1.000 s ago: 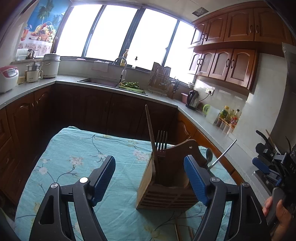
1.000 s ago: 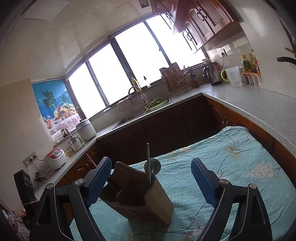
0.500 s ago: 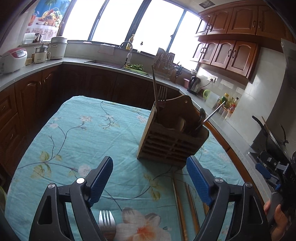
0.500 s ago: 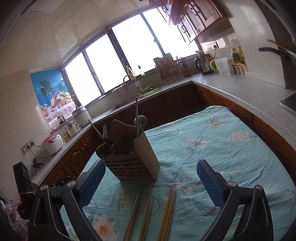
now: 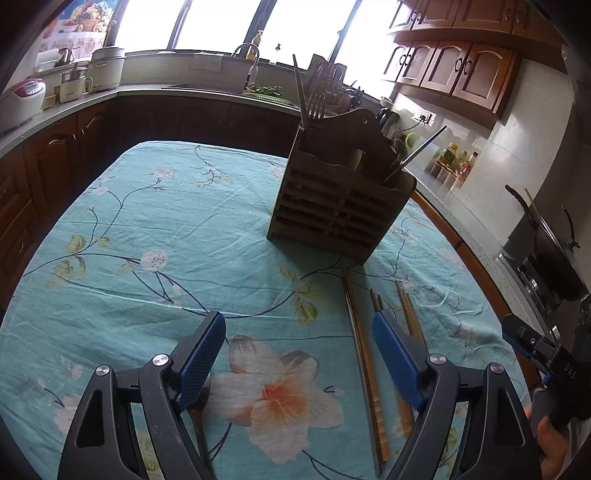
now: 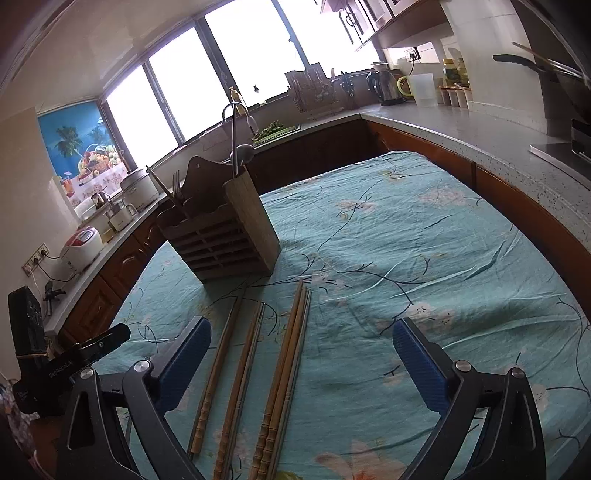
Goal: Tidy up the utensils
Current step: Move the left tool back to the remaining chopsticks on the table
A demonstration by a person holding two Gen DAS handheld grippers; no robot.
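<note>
Bright bay windows (image 5: pixel 303 29), dark wooden cabinets (image 5: pixel 465 70), grey countertop (image 6: pixel 480 140), floral teal tablecloth (image 5: pixel 166 221).

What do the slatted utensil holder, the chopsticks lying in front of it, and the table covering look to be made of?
Utensil holder: looks like wood, matte brown, with visible grain on the side panel and cut slats.
Chopsticks: mostly wood or bamboo, tan with turned ridged ends; some thinner grey ones may be metal.
Table covering: woven fabric, teal floral print, visibly creased.
</note>
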